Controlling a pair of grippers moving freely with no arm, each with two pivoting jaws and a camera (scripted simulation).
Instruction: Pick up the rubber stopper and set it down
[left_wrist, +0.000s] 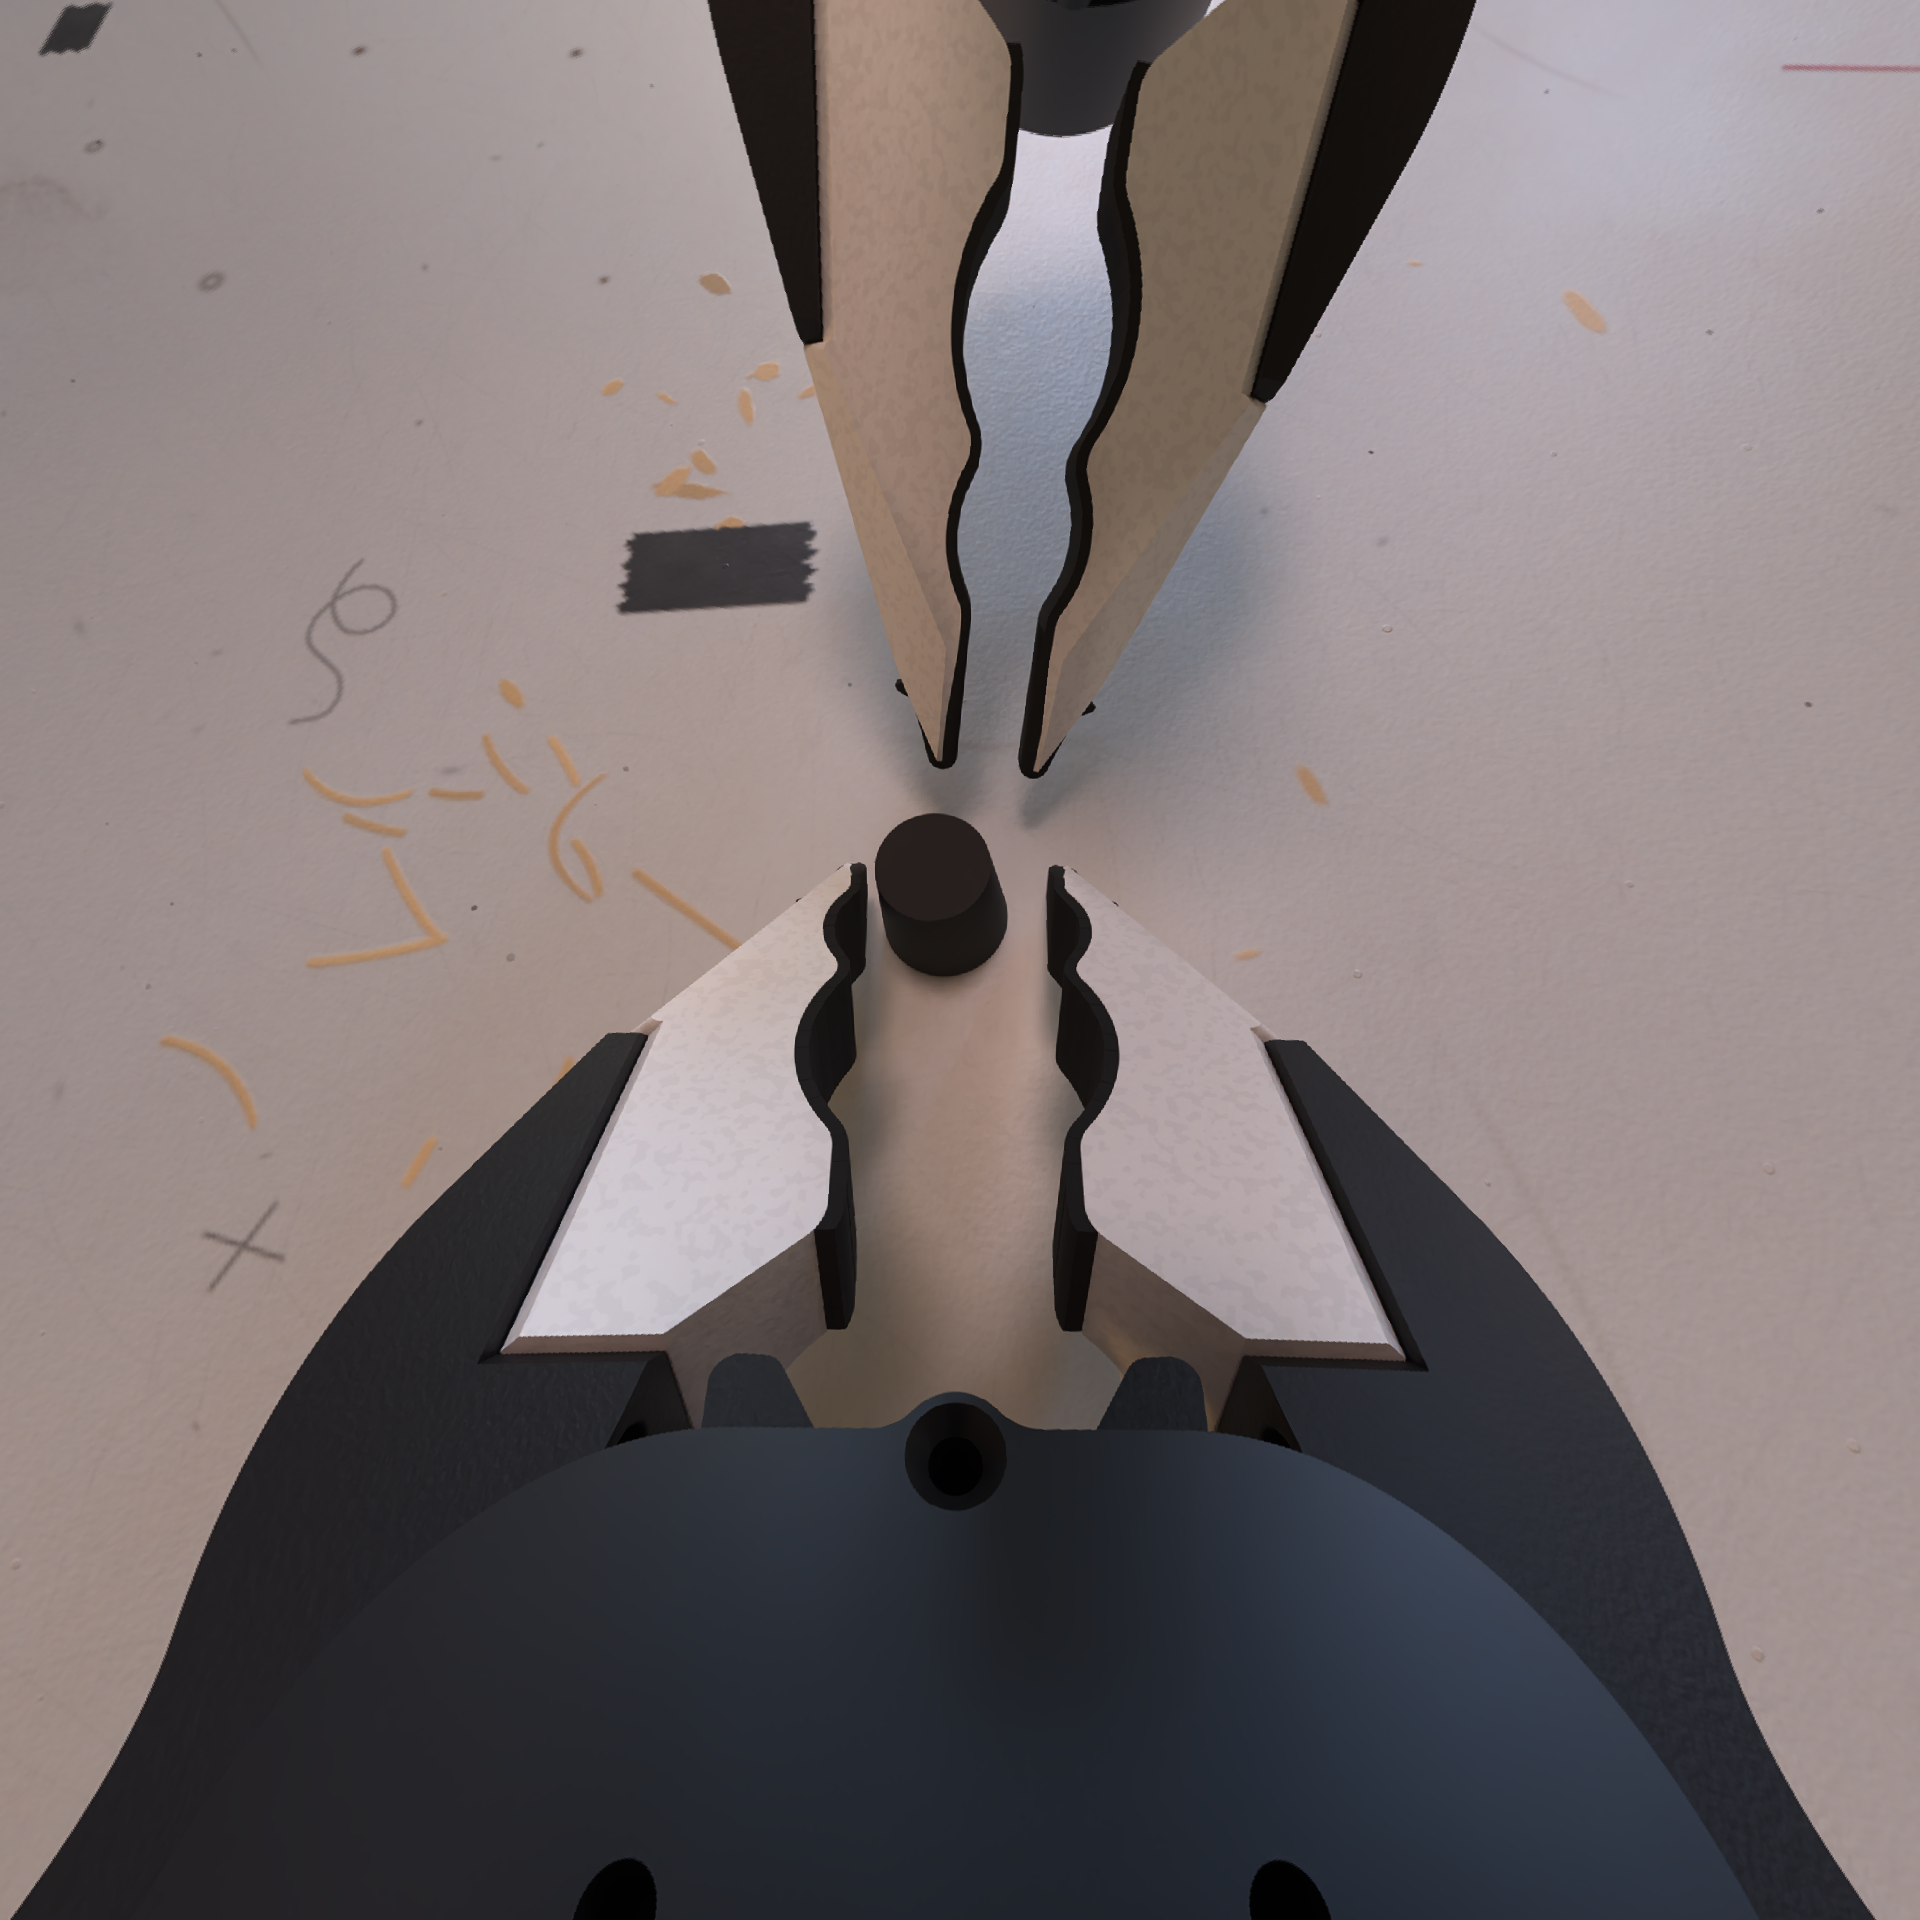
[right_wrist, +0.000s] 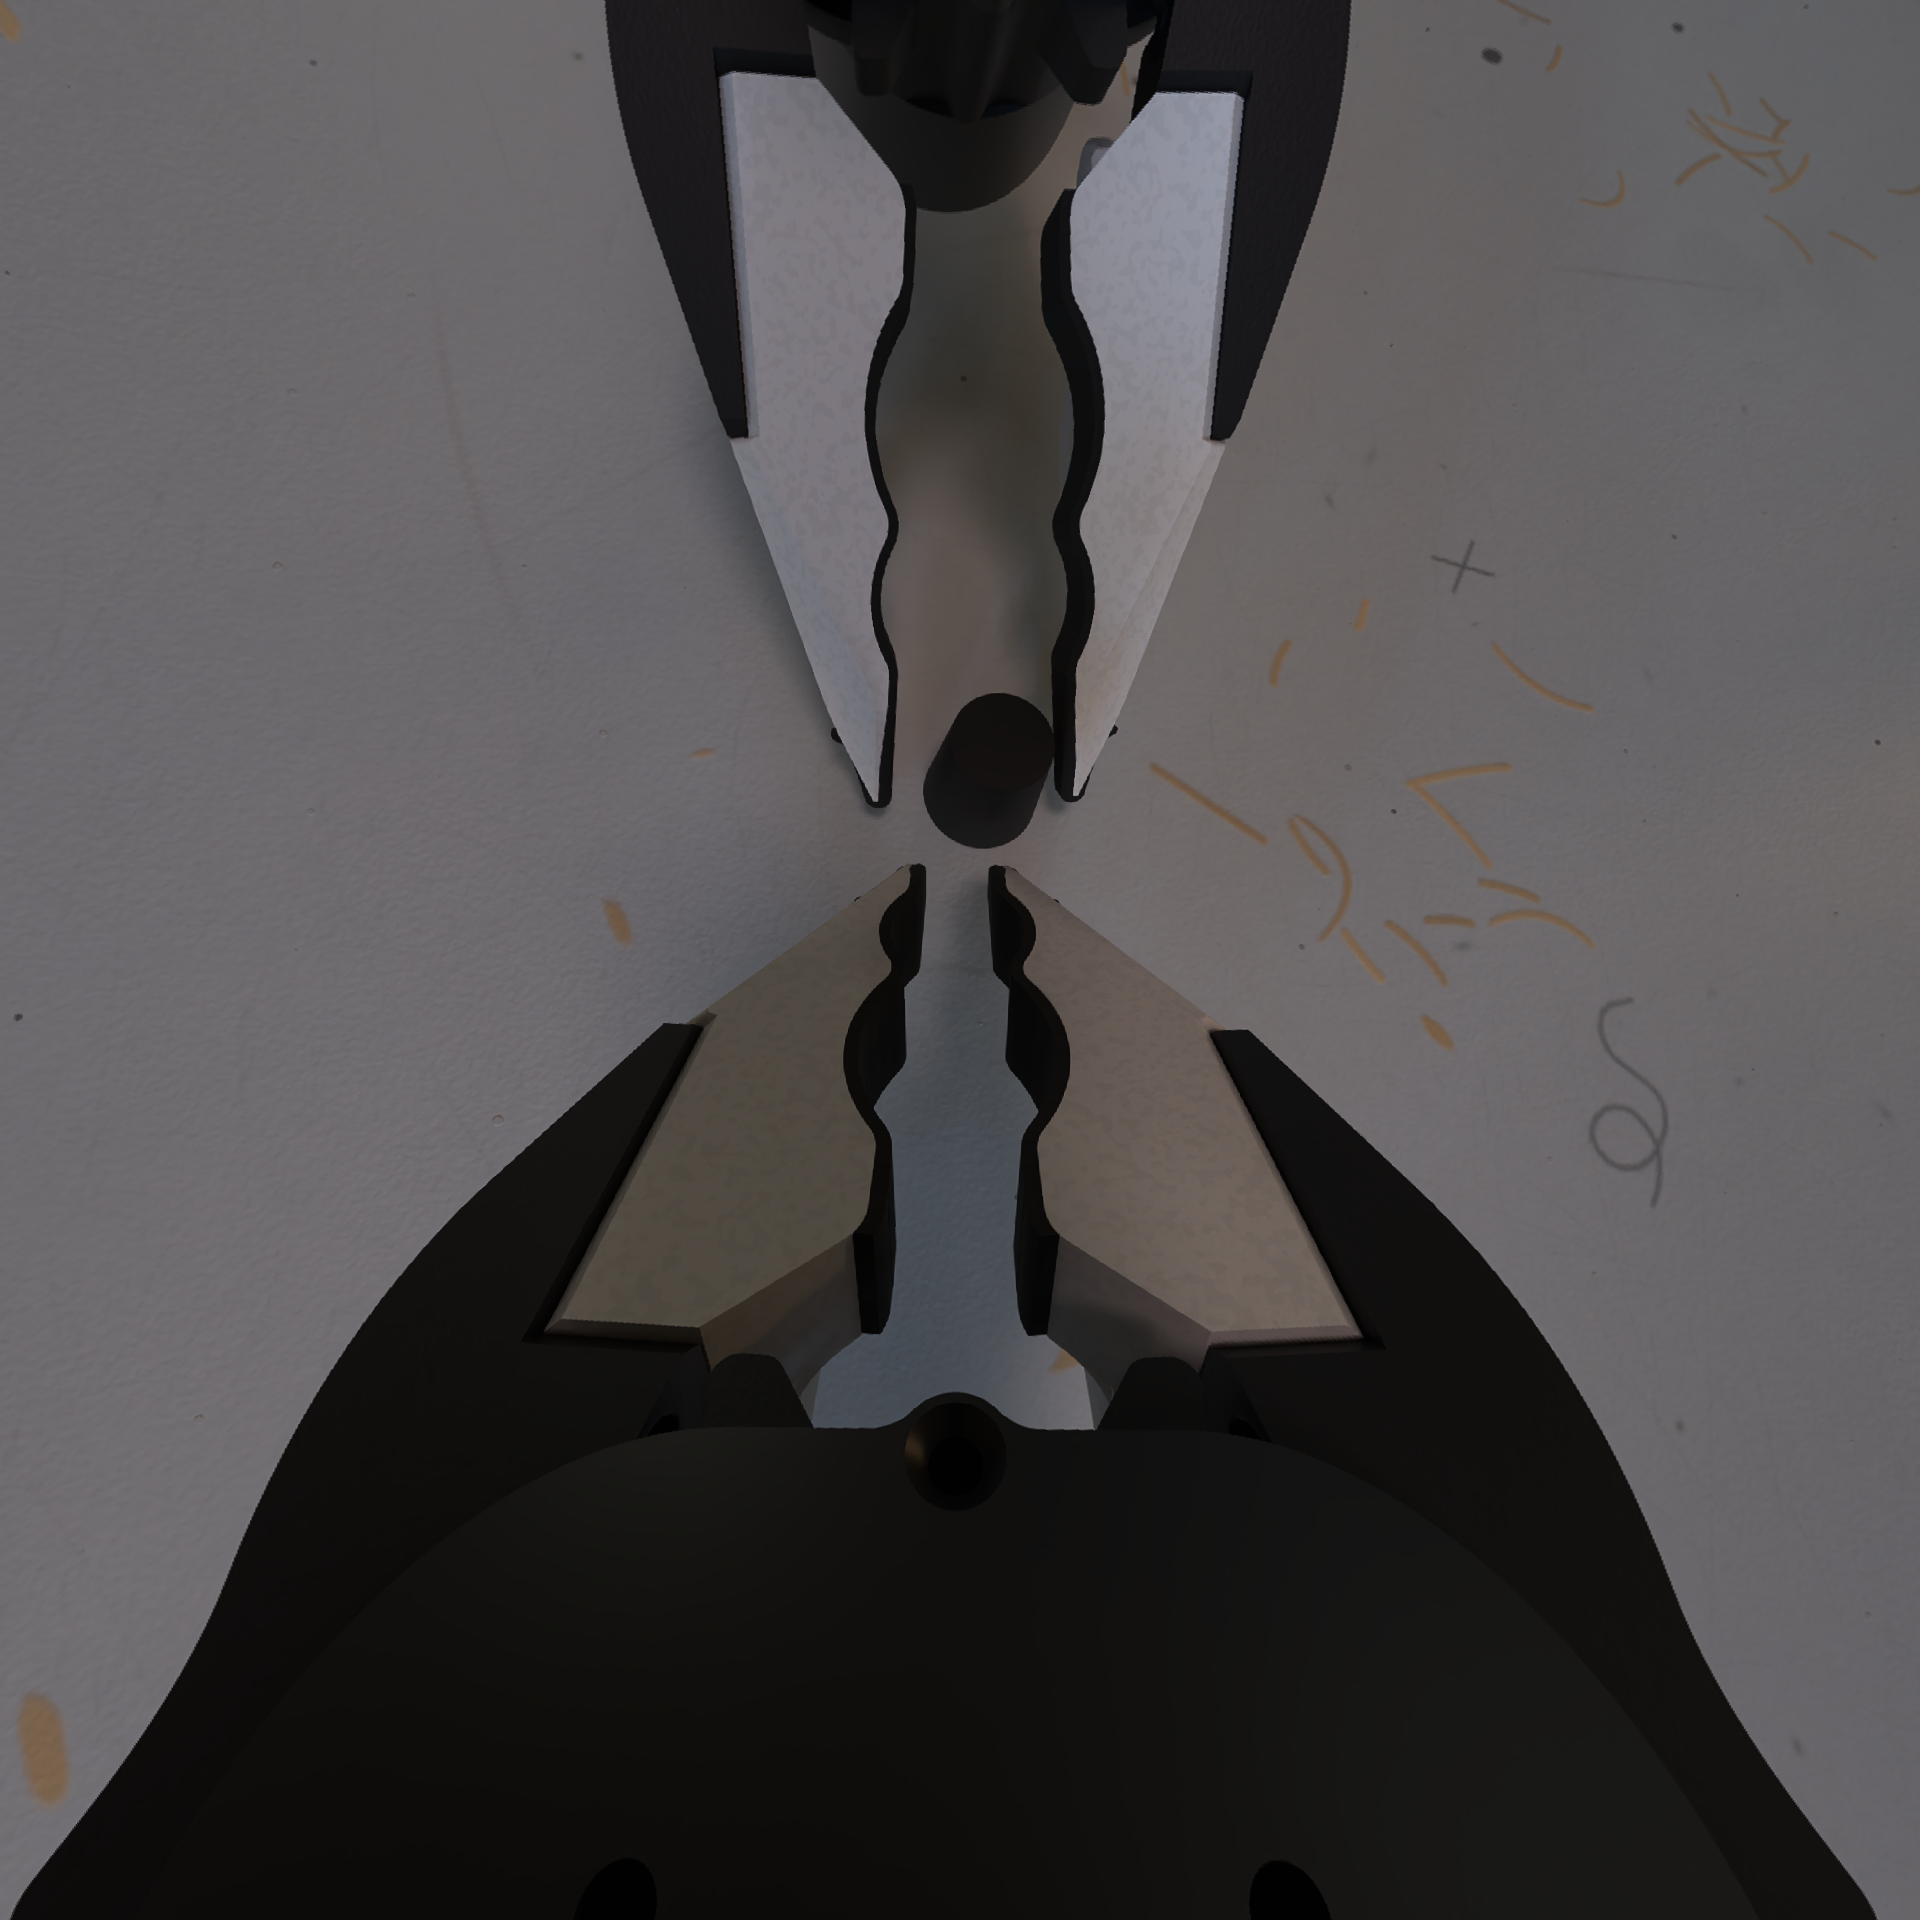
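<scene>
While both grippers' fingers gape, unmarked rubber stopper (left_wrist: 940, 906) sits between left gripper (left_wrist: 956, 883) tips.

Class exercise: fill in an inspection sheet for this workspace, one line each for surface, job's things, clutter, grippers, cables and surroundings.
Surface: pale table, scuffed, with pencil marks.
Job's things: dark stopper standing on the table, between the left gripper's fingertips, untouched.
Clutter: tan shavings scattered; dark tape patch.
Grippers: left gripper open around the stopper; right gripper facing it, fingertips narrowly apart, just short of the stopper, holding nothing.
Cables: nothing seen.
Surroundings: nothing seen beyond the table.
</scene>
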